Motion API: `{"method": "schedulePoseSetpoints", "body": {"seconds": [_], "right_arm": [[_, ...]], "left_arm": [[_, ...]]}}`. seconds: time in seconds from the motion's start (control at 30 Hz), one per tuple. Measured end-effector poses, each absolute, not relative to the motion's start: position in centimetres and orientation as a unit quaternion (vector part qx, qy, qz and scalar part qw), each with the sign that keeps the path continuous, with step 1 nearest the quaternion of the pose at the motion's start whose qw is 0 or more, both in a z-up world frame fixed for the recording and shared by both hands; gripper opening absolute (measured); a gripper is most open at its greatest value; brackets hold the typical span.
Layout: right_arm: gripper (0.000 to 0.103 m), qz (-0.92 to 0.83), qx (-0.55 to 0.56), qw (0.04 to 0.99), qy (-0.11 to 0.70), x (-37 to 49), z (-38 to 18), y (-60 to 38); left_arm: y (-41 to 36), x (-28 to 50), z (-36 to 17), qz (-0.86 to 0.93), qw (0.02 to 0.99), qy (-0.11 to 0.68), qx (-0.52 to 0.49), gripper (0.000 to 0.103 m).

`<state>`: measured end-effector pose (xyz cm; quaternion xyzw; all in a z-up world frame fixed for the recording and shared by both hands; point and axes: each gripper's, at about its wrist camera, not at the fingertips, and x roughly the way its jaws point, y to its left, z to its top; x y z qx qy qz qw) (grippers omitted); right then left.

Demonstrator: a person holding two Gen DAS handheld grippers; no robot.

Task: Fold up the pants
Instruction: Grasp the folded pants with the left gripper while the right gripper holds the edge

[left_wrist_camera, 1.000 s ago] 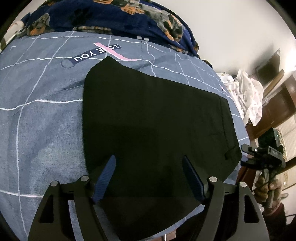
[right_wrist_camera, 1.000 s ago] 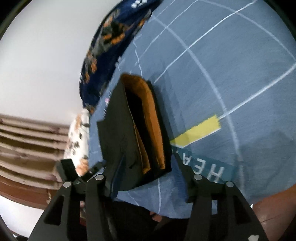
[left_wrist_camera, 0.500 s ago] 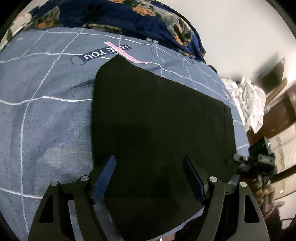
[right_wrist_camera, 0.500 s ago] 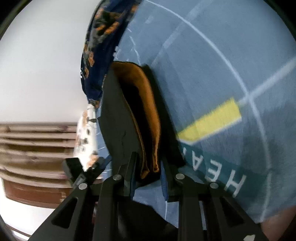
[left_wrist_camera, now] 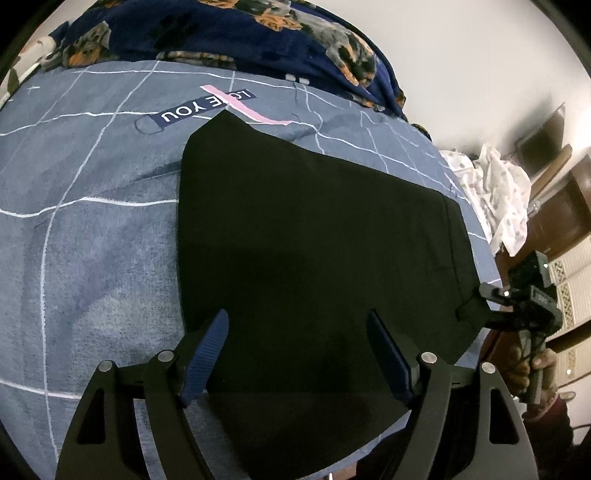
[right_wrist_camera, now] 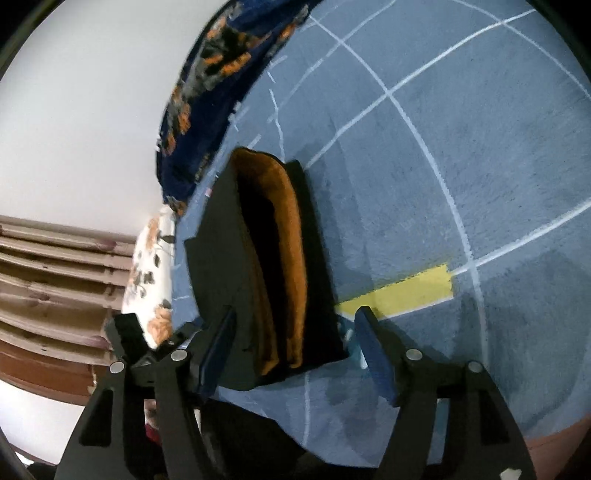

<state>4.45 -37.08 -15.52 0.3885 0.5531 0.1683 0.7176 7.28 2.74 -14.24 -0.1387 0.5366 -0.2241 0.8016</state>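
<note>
Lying flat on the blue bed sheet (left_wrist_camera: 92,229), the black pants (left_wrist_camera: 314,251) are folded into a wide block right in front of your left gripper (left_wrist_camera: 297,354). Its jaws stand wide apart over the near part of the pants and hold nothing. Your right gripper (right_wrist_camera: 293,345) is at the end of the pants (right_wrist_camera: 258,266), where you can see the orange lining (right_wrist_camera: 291,236) between the black layers. Its jaws are opening, with that end of the pants between them, and the pads do not press on the cloth. In the left view your right gripper (left_wrist_camera: 524,299) shows at the far right edge of the pants, with your hand (left_wrist_camera: 524,369) on its handle. The sheet says "LOVE YOU" (left_wrist_camera: 207,105) upside down, with a pink strip (left_wrist_camera: 247,109) across it. A yellow bar (right_wrist_camera: 402,291) shows near the right gripper, and the letters under it are hidden. A dark flowery blanket (left_wrist_camera: 229,33) is cut off at the top.
</note>
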Motion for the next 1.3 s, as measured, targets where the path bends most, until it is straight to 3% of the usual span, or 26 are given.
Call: {"method": "schedulePoseSetpoints", "body": {"seconds": [0.5,0.53,0.57,0.67,0.93,1.07,1.13,1.3], "right_arm": [[0.065,0.267,0.349,0.682,0.585,8.5,-16.5,-33.3],[0.055,0.263,0.332,0.688,0.589,8.5,-16.4,-33.0],[0.035,0.252,0.308,0.697,0.596,8.6,-16.3,-32.6],[0.03,0.251,0.304,0.699,0.597,8.3,-16.5,-32.7],[0.03,0.259,0.318,0.698,0.588,7.9,-17.0,-33.4],[0.03,0.259,0.333,0.695,0.583,7.4,-17.5,-34.2],[0.03,0.259,0.344,0.691,0.58,7.3,-17.7,-34.6],[0.03,0.26,0.358,0.684,0.58,7.3,-17.9,-34.8]], "left_arm": [[4.6,7.9,-15.1,-0.26,0.773,0.538,-0.213,0.079],[4.6,7.9,-15.1,-0.263,0.772,0.537,-0.213,0.08],[4.7,7.9,-15.2,-0.268,0.771,0.536,-0.214,0.08],[4.8,8.0,-15.0,-0.281,0.766,0.536,-0.215,0.08],[7.3,8.5,-13.7,-0.277,0.761,0.545,-0.216,0.081],[6.8,8.7,-15.6,-0.271,0.738,0.584,-0.2,0.08],[6.5,8.4,-15.3,-0.287,0.741,0.575,-0.195,0.086],[4.4,8.7,-15.3,-0.358,0.71,0.576,-0.192,0.087]]}}
